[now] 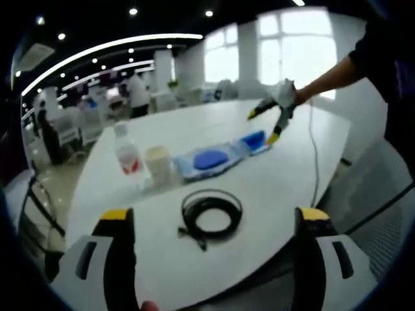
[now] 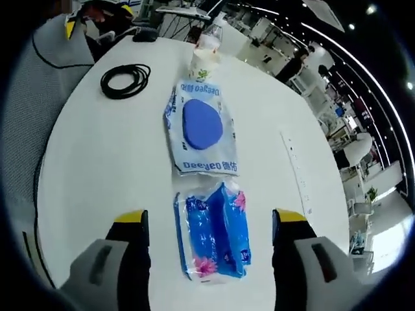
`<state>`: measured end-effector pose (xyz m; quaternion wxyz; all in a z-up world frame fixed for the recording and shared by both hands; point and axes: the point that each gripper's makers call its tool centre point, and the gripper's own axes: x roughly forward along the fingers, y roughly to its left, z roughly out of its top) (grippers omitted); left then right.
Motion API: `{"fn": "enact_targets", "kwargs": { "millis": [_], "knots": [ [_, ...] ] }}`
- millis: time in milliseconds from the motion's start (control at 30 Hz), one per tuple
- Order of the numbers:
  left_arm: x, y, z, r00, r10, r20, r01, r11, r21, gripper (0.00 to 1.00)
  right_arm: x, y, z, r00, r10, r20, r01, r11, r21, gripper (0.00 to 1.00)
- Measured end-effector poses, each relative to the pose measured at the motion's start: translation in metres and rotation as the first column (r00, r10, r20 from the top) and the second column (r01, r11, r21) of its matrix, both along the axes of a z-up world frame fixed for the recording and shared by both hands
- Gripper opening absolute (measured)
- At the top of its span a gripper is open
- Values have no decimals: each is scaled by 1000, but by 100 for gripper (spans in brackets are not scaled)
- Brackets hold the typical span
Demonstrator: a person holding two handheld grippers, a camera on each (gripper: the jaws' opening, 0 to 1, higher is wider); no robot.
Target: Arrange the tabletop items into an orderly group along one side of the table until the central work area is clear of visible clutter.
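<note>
A row of items lies on the white table [image 1: 279, 194]: a water bottle [image 1: 128, 152], a paper cup [image 1: 157, 163], a wipes pack with a blue lid [image 1: 207, 160] and a blue tissue pack [image 1: 254, 140]. A coiled black cable [image 1: 211, 210] lies nearer, just ahead of my open left gripper [image 1: 214, 215]. A person's hand holds my right gripper [image 1: 272, 120] over the tissue pack. In the right gripper view, my right gripper [image 2: 211, 217] is open, its jaws either side of the tissue pack [image 2: 214, 236]. Beyond it are the wipes pack [image 2: 201, 129], cup [image 2: 202, 65], bottle [image 2: 211, 40] and cable [image 2: 125, 80].
A thin white cord [image 1: 314, 162] runs along the table's right side. A grey mesh chair [image 1: 379, 194] stands by that edge. Desks, chairs and people fill the office behind. My left gripper [image 2: 97, 18] is at the table's far end.
</note>
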<state>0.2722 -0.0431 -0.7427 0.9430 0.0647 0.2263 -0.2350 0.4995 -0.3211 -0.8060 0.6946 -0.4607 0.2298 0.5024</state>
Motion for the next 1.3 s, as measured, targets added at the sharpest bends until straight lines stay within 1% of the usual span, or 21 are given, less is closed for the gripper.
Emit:
{"fn": "enact_targets", "kwargs": {
  "millis": [100, 200, 367, 500, 633, 800, 1067, 1100, 1167, 1233, 1300],
  "knots": [
    [0, 1, 1, 1000, -1, 8, 1, 1000, 6, 100, -5, 3, 2, 1000, -12, -8, 12, 1000, 12, 83],
    [0, 0, 0, 1000, -7, 2, 7, 1000, -4, 100, -12, 8, 7, 1000, -27, -10, 27, 999, 31, 87],
    [-1, -1, -1, 1000, -22, -4, 22, 1000, 2, 100, -27, 18, 11, 997, -61, -44, 64, 996, 62, 95],
    [-3, -2, -3, 999, -33, -9, 33, 999, 14, 100, -39, 25, 12, 995, -73, -62, 78, 994, 81, 98],
    [-2, -2, -1, 1000, -28, 4, 28, 1000, 9, 100, -48, 32, 13, 994, -80, -75, 87, 992, 95, 99],
    [-1, -2, 0, 1000, -23, 7, 23, 1000, -3, 100, -57, 42, 16, 990, -102, -98, 116, 983, 142, 99],
    [-1, -1, 3, 1000, -11, 19, 11, 1000, -15, 100, -74, 55, 16, 985, -113, -127, 135, 974, 182, 100],
    [-1, -1, 3, 1000, -8, 19, 9, 1000, -17, 100, -78, 60, 15, 982, -117, -145, 145, 969, 199, 100],
    [-1, -1, 4, 1000, -6, 19, 7, 1000, -20, 100, -84, 65, 12, 976, -124, -177, 159, 966, 201, 100],
    [-1, 0, 4, 1000, -3, 21, 4, 1000, -20, 100, -87, 72, 11, 980, -115, -165, 150, 964, 218, 100],
    [0, 0, 5, 1000, 1, 25, -1, 1000, -26, 100, -91, 78, 10, 980, -108, -169, 146, 961, 236, 100]
  ]
}}
